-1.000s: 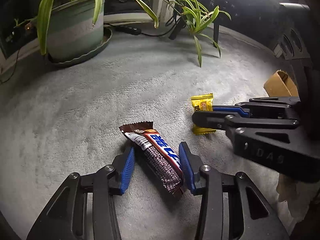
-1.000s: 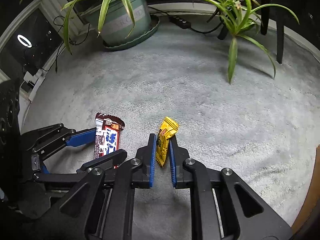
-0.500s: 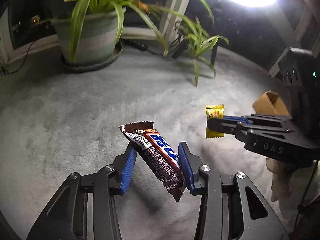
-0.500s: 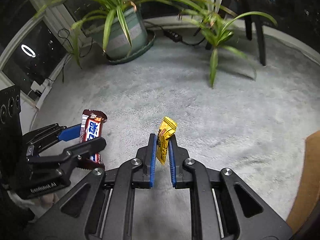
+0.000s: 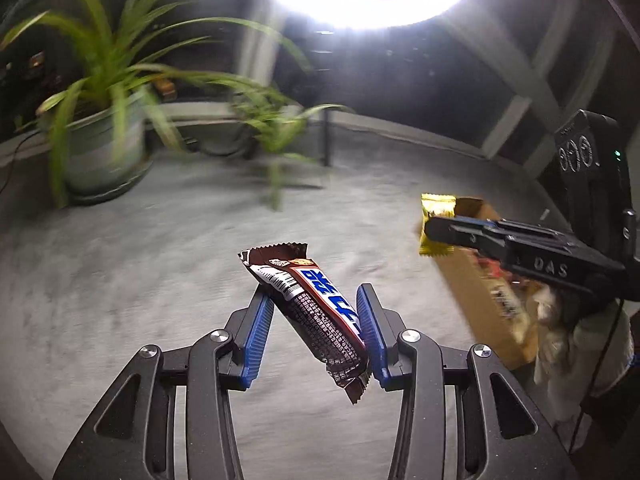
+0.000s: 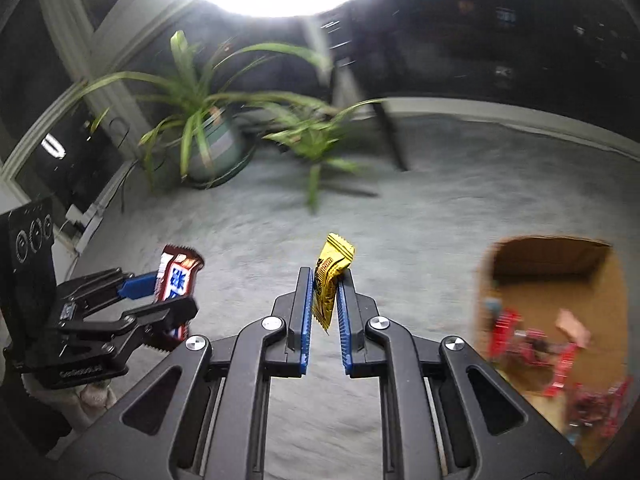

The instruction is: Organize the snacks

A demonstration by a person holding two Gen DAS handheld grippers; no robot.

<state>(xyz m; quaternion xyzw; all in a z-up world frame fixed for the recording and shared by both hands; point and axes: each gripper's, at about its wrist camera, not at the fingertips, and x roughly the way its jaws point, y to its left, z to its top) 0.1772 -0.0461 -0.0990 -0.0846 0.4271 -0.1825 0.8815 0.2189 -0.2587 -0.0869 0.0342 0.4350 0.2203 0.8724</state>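
Left wrist view: the left claw (image 5: 316, 330) sits at lower centre, clenched on a long brown chocolate bar with a blue-and-white label (image 5: 310, 308). The bar lies slanted between the blue pads and is off the grey carpeted floor (image 5: 120, 280), probably so it can be carried to storage. At the right edge, the right claw (image 5: 434, 232) pinches a small yellow foil candy packet (image 5: 437, 210), held just in front of an open brown cardboard box (image 5: 480, 292). Red wrappers show faintly inside the box, blurred.

Right wrist view: at lower centre the right claw (image 6: 325, 296) grips the yellow packet (image 6: 332, 276) upright, its top clear of the pads. The left claw (image 6: 168, 300) at lower left holds the chocolate bar (image 6: 178, 276) raised. The cardboard box (image 6: 600, 288) fills the lower right, open side toward the camera, with several red-wrapped snacks (image 6: 532, 344) lying in it. Both snacks seem to be bound for this box, the packet being nearer.
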